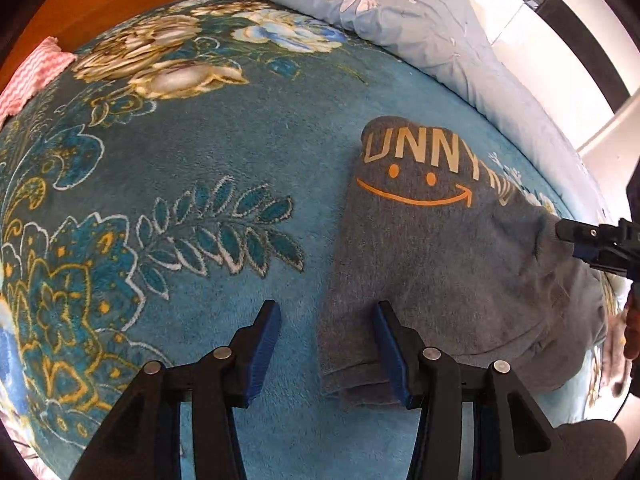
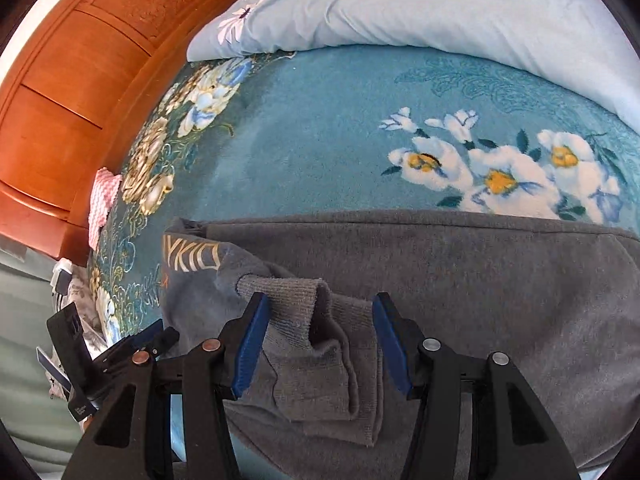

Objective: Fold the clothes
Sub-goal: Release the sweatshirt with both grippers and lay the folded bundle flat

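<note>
A grey sweatshirt (image 1: 440, 248) with cream letters and an orange smile print lies partly folded on a teal floral blanket (image 1: 240, 160). My left gripper (image 1: 326, 316) is open, its jaws straddling the sweatshirt's near left edge, with the ribbed hem just below. My right gripper (image 2: 318, 308) is open above the grey sweatshirt (image 2: 460, 264), with a ribbed cuff (image 2: 296, 300) bunched between its jaws. The right gripper also shows in the left wrist view (image 1: 580, 236), at the sweatshirt's right side. The left gripper shows at the lower left of the right wrist view (image 2: 160, 338).
A light blue daisy-print duvet (image 1: 400, 12) lies at the back of the bed, also in the right wrist view (image 2: 400, 4). An orange wooden headboard (image 2: 80, 80) stands at the left. A pink knitted cloth (image 1: 36, 72) lies at the bed's edge.
</note>
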### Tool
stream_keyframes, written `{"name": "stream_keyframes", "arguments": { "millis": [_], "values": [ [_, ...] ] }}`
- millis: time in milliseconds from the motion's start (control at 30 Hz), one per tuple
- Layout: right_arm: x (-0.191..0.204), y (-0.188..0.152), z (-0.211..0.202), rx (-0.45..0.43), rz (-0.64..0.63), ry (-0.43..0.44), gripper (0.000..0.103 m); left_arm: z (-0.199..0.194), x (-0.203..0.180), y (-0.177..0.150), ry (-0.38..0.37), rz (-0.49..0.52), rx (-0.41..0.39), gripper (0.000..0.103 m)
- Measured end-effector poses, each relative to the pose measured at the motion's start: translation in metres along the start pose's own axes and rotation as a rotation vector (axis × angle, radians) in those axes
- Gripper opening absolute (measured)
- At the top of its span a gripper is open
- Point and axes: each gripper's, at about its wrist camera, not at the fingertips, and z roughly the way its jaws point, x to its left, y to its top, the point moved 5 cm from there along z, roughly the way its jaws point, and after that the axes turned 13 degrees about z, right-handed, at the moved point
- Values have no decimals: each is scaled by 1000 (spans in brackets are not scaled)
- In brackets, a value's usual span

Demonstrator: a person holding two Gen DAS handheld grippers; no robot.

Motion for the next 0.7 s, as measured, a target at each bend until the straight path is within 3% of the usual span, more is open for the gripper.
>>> {"name": "stream_keyframes", "arguments": {
  "millis": [267, 433, 567, 700],
  "values": [
    [24, -15, 4, 19, 23, -40, 53, -4, 0, -7, -31, -14, 9, 54],
    [23, -12, -1, -33, 19, -36, 7, -16, 5, -14, -30, -88, -29, 54],
    [34, -20, -25, -74, -34, 31, 4, -59, 0, -35, 53, -167, -90, 54],
    [37, -23, -52, -72, -77, 71, 4, -106, -16, -49, 130, -210, -73, 54]
  ]
}}
